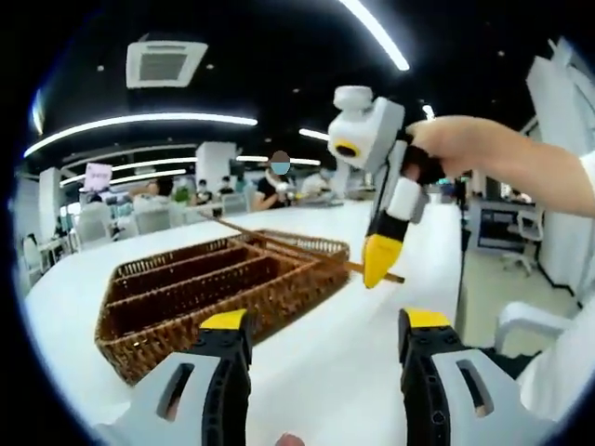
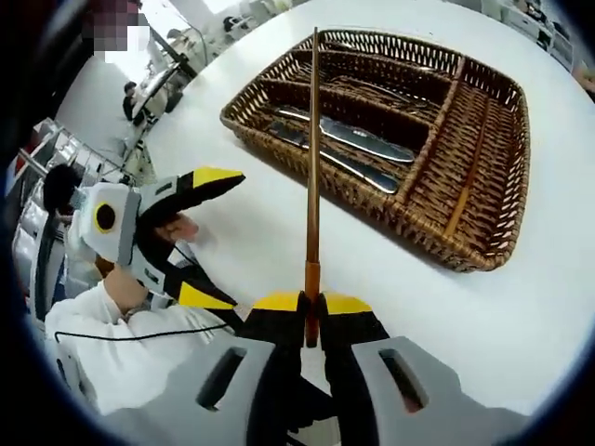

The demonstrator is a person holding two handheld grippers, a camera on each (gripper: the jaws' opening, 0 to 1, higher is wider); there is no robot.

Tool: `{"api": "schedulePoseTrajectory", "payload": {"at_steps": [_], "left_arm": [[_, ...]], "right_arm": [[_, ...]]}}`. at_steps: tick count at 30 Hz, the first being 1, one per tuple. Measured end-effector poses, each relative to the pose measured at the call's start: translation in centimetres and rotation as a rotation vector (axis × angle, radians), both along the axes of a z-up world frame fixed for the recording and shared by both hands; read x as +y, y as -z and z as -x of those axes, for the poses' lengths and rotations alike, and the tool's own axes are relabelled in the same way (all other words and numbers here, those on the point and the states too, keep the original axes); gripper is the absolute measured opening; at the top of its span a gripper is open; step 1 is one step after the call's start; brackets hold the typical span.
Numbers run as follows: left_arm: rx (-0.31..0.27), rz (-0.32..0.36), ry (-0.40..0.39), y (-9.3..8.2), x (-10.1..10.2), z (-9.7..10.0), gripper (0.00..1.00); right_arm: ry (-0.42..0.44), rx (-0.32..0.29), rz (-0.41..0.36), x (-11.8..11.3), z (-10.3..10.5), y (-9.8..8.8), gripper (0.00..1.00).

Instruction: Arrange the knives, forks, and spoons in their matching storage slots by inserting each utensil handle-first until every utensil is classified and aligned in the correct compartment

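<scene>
A brown wicker tray [image 2: 518, 139] with several long slots sits on the white table. Two silver knives [image 2: 346, 139] lie in one slot, and a thin brown stick [image 2: 468, 181] lies in the side slot. My right gripper [image 2: 312, 303] is shut on the end of a long thin wooden utensil [image 2: 313, 167] that points at the tray. In the left gripper view the right gripper [image 1: 380, 264] hangs at the tray's [image 1: 177, 334] right corner, holding the wooden utensil [image 1: 279, 242] slanted across that rim. My left gripper [image 1: 325, 321] is open with nothing between its fingers, near the tray's front; it appears too at the left [image 2: 206, 237].
The white table [image 1: 372, 353] runs wide around the tray. A person's hand [image 1: 465, 144] holds the right gripper. More metal utensils [image 2: 372, 88] lie in the far slots. People, chairs and desks stand beyond the table's far edge.
</scene>
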State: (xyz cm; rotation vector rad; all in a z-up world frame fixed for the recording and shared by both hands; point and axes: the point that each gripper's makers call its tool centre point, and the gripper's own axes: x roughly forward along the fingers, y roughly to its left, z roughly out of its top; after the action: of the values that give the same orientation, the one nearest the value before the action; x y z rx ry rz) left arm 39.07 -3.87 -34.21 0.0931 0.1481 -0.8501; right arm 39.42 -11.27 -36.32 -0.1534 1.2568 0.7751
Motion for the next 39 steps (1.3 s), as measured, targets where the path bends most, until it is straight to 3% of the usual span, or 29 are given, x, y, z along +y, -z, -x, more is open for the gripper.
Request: {"api": "schedulePoseTrajectory", "payload": {"at_steps": [27,39], "left_arm": [[-0.024,-0.032,-0.022,-0.2,0.8,-0.5,0.66],[-0.029,-0.046,-0.029,-0.2,1.1,-0.5,0.67]], "right_arm": [[0.164,0.110,0.105,-3.3,-4.5,-1.6,0.05],[0.239,0.117,0.120,-4.0,-6.3,-1.5,0.05]]}}
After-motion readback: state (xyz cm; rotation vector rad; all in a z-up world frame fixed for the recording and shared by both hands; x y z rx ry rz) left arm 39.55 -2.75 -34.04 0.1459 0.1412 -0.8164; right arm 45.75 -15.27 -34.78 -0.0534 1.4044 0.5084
